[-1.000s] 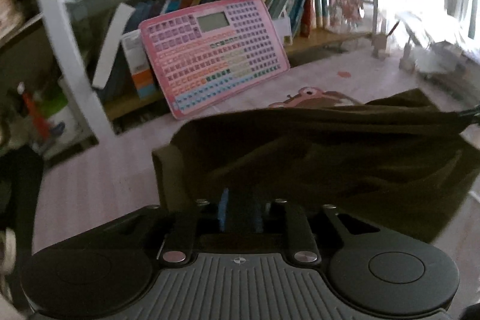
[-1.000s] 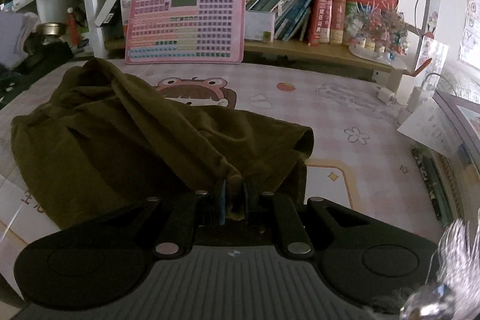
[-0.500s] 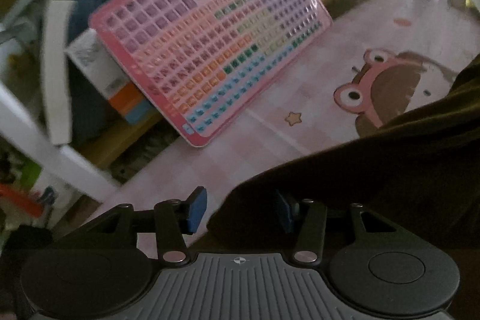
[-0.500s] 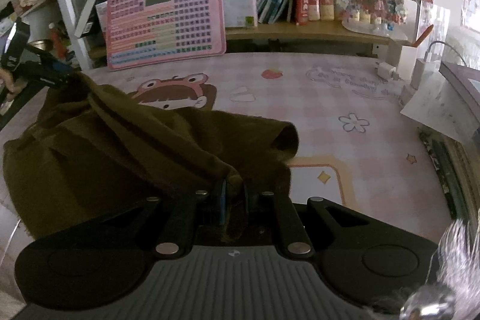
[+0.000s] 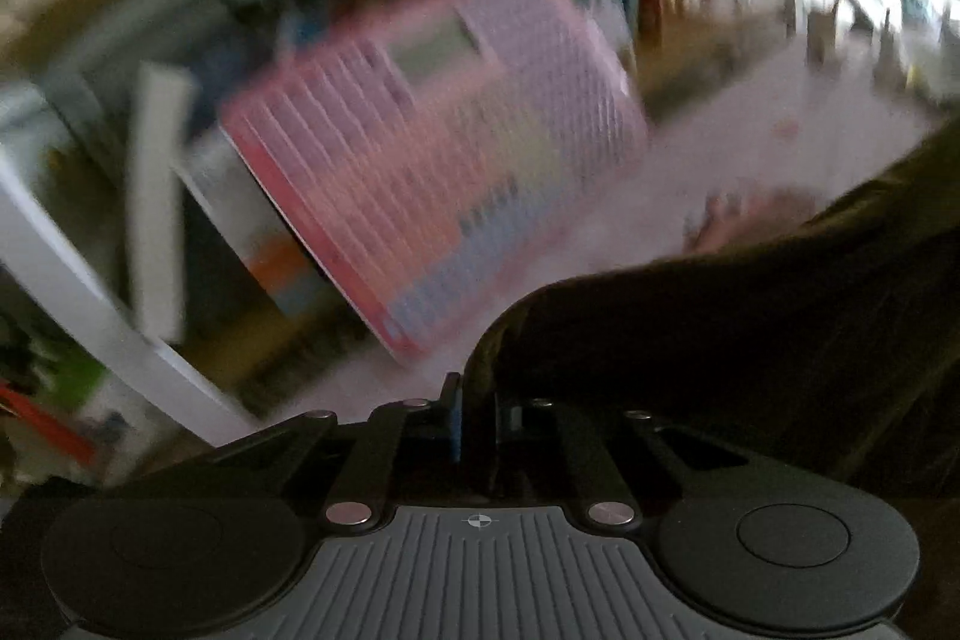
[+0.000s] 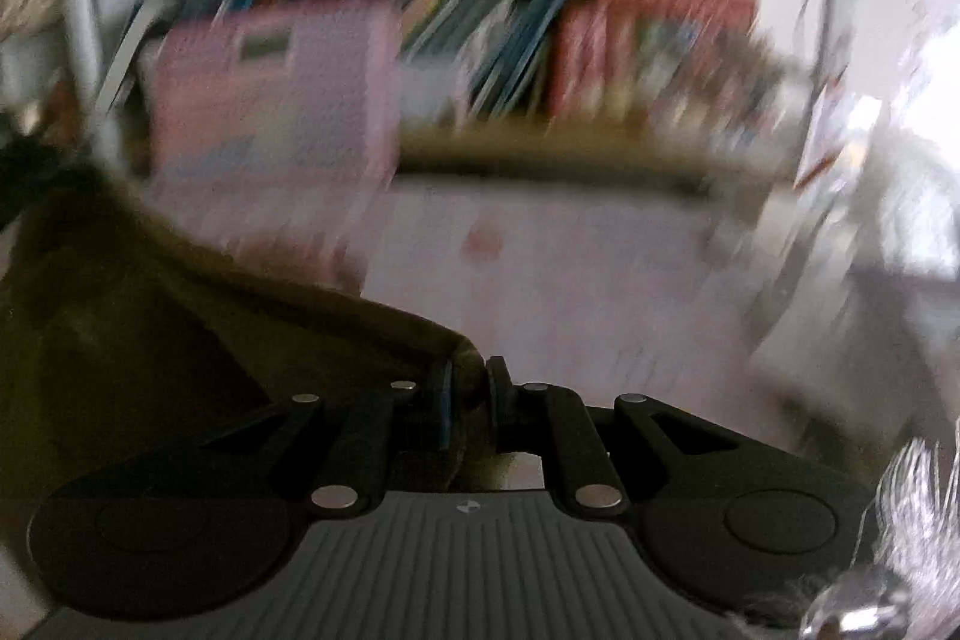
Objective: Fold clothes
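Both views are heavily motion-blurred; fine detail is not readable.

Left wrist view: the left gripper (image 5: pixel 477 415) has its jaws nearly together, having just closed, and a corner of the dark olive garment (image 5: pixel 750 340) sits pinched between them. From the fingertips, the cloth spreads up and to the right, filling the lower right of the frame; nothing of it lies left of the fingers. Left of the garment and beyond it, a pink keyboard toy (image 5: pixel 432 178) leans tilted against a bookshelf (image 5: pixel 72 280) with a white frame. The pink tabletop (image 5: pixel 750 124) runs behind the cloth toward a bright window area at upper right.

Right wrist view: the right gripper (image 6: pixel 468 388) is narrowly closed on a folded edge of the same garment (image 6: pixel 180 340). Here the cloth spreads the opposite way, up and to the left of the fingers, with a ridge running from the far left edge down to the fingertips. To the right of the fingers the tabletop (image 6: pixel 570 268) is bare of cloth.

View differences: only the right wrist view shows the row of books (image 6: pixel 540 52) on the shelf and a crinkled shiny object (image 6: pixel 912 538) at lower right. Only the left wrist view shows the shelf's lower left compartments.
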